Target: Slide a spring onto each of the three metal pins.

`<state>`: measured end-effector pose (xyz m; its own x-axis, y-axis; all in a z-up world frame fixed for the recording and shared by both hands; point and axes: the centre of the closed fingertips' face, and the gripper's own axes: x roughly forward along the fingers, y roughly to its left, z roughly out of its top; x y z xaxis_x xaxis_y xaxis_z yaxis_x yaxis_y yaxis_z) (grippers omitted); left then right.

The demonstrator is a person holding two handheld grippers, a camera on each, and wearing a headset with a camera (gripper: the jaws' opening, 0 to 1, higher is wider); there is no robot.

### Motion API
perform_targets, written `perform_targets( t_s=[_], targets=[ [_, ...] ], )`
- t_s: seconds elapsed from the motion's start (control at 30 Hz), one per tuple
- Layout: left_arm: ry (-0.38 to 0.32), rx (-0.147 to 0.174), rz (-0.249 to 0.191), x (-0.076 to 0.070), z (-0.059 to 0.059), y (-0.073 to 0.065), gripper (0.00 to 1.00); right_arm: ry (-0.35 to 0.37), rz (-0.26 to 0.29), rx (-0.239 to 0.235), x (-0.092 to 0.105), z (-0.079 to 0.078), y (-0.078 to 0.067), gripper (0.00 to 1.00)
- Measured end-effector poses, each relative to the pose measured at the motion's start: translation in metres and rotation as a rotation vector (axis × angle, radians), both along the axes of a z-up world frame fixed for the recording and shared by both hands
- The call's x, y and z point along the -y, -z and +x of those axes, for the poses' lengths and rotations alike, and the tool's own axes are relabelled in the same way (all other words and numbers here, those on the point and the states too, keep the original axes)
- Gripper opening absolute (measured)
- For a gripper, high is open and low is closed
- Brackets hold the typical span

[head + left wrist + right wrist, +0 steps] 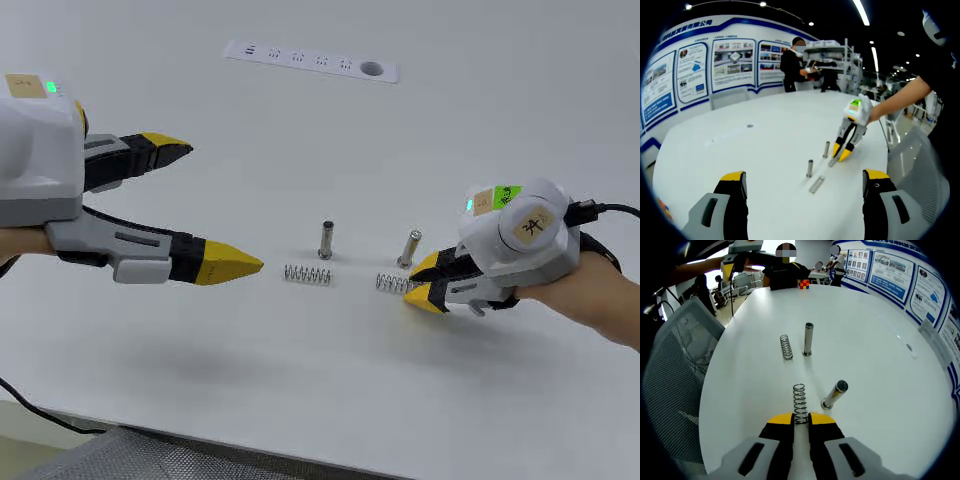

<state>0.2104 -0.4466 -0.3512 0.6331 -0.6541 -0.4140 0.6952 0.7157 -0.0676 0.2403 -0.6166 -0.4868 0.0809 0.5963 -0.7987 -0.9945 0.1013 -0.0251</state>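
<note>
Yellow-tipped right hand-held gripper point(800, 419) pinches coiled spring point(799, 400) beside cylindrical pin point(834, 394).

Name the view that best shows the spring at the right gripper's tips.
Right gripper view: the spring lies close ahead, coils clear, its end between the right gripper's tips. The head view shows it small; the left gripper view, a distant grey speck.

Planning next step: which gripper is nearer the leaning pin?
Right. The right gripper sits beside the leaning pin, shut on a spring; the left gripper hovers open beyond the upright pin.
</note>
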Motion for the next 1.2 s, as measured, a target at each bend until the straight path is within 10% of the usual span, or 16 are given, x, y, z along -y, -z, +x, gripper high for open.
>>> perform_targets(
  t_s=[0.53,1.2],
  targets=[
    [0.081,-0.01,-0.004,0.027,-0.007,0.0,0.9,0.003,0.047,0.016,-0.002,-0.011,-0.03,0.11],
    [0.317,0.0,-0.055,0.129,-0.033,0.007,0.65,-0.174,0.111,0.113,-0.016,-0.056,-0.113,0.11]
  ],
)
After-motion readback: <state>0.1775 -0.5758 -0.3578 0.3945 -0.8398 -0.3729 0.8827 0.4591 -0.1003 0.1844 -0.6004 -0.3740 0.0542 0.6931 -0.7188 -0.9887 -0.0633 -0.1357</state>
